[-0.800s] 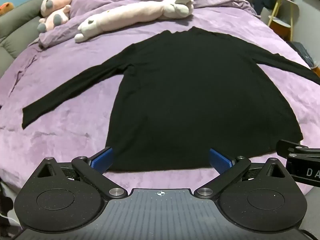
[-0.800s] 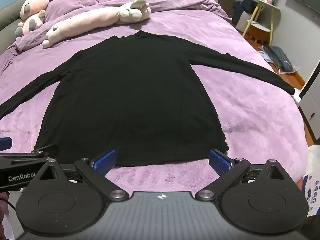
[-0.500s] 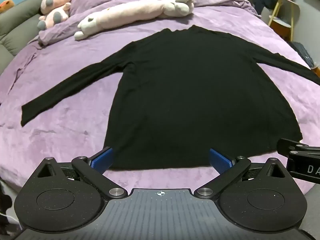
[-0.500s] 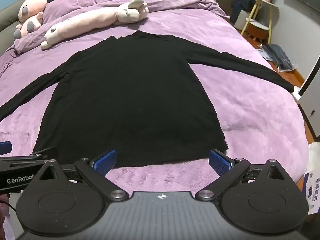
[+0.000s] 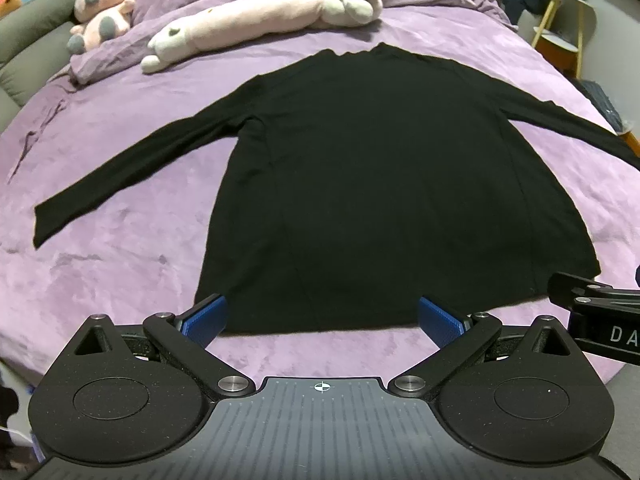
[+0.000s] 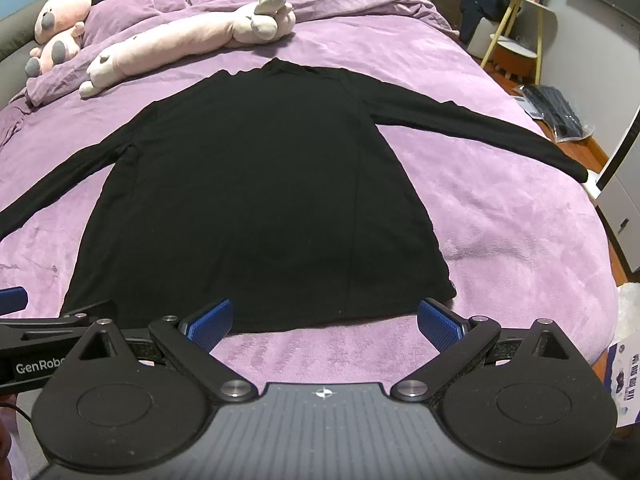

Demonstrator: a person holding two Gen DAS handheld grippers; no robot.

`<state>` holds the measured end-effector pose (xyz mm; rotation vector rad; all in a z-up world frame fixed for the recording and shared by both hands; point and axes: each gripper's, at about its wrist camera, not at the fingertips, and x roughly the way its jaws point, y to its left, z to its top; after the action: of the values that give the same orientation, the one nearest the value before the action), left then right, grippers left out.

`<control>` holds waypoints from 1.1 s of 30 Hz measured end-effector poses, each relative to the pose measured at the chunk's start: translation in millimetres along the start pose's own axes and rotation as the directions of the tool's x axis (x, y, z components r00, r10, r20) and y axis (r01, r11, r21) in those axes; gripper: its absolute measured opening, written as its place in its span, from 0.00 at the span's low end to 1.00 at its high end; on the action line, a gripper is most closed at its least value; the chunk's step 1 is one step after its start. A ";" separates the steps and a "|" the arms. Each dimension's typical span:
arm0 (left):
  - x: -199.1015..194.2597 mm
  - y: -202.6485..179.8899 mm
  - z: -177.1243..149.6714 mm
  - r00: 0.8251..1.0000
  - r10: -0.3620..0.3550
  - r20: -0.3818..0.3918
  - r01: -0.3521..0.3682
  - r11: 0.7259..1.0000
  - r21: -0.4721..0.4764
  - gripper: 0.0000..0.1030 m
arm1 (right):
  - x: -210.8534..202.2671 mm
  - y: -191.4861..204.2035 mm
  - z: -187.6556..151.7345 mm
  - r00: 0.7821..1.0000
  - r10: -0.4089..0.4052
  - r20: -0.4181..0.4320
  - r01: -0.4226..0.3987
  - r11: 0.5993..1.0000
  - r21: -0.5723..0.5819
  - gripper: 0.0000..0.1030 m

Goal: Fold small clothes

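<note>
A black long-sleeved top (image 5: 376, 184) (image 6: 256, 196) lies flat on the purple bed (image 5: 112, 272), hem toward me, both sleeves spread out sideways. My left gripper (image 5: 322, 320) hovers over the near hem, open wide, blue pads apart and nothing between them. My right gripper (image 6: 325, 320) hangs likewise above the hem's right half, open and empty. Part of the right gripper's body shows at the right edge of the left wrist view, and part of the left gripper's body at the left edge of the right wrist view.
A long pink plush toy (image 5: 256, 20) (image 6: 180, 44) lies across the bed beyond the collar. A second pink plush (image 5: 104, 12) sits at the far left by a grey sofa (image 5: 28, 52). A small yellow-legged stand (image 6: 516, 28) and a dark bag (image 6: 556, 116) are right of the bed.
Both views have drifted slightly toward the top, so it looms a little larger. The top itself has not moved and both grippers stay open.
</note>
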<state>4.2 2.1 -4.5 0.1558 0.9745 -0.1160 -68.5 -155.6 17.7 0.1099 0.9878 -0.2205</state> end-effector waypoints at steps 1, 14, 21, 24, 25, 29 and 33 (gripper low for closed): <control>0.4 0.2 0.0 1.000 -0.002 -0.002 0.002 1.000 -0.002 1.00 | 0.5 0.3 -0.3 1.000 -0.001 0.000 0.001 1.000 -0.001 0.96; 1.7 2.2 -0.5 1.000 -0.019 -0.017 0.019 1.000 -0.012 1.00 | 2.5 2.5 0.0 1.000 -0.008 -0.006 0.008 1.000 -0.010 0.96; 2.4 2.1 -0.3 1.000 -0.018 -0.018 0.018 1.000 -0.013 1.00 | 3.2 2.6 -0.1 1.000 -0.005 -0.006 0.005 1.000 -0.011 0.96; 3.4 2.4 0.5 1.000 -0.017 -0.021 0.017 1.000 -0.014 1.00 | 4.0 2.0 0.5 1.000 -0.004 -0.008 0.004 1.000 -0.010 0.96; 3.9 2.3 0.7 1.000 -0.017 -0.022 0.017 1.000 -0.015 1.00 | 4.3 1.5 0.6 1.000 -0.004 -0.009 0.004 1.000 -0.009 0.96; 4.6 1.8 1.3 1.000 -0.015 -0.026 0.014 1.000 -0.014 1.00 | 4.7 1.2 1.0 1.000 -0.003 -0.011 0.003 1.000 -0.007 0.96; 6.1 1.1 1.4 0.999 -0.014 -0.032 0.014 1.000 -0.016 1.00 | 5.4 1.9 1.4 1.000 -0.003 -0.014 0.002 1.000 -0.007 0.96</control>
<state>9.0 2.8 -8.7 0.1367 1.0080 -0.1189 -64.0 -154.7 14.0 0.1041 1.0031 -0.2188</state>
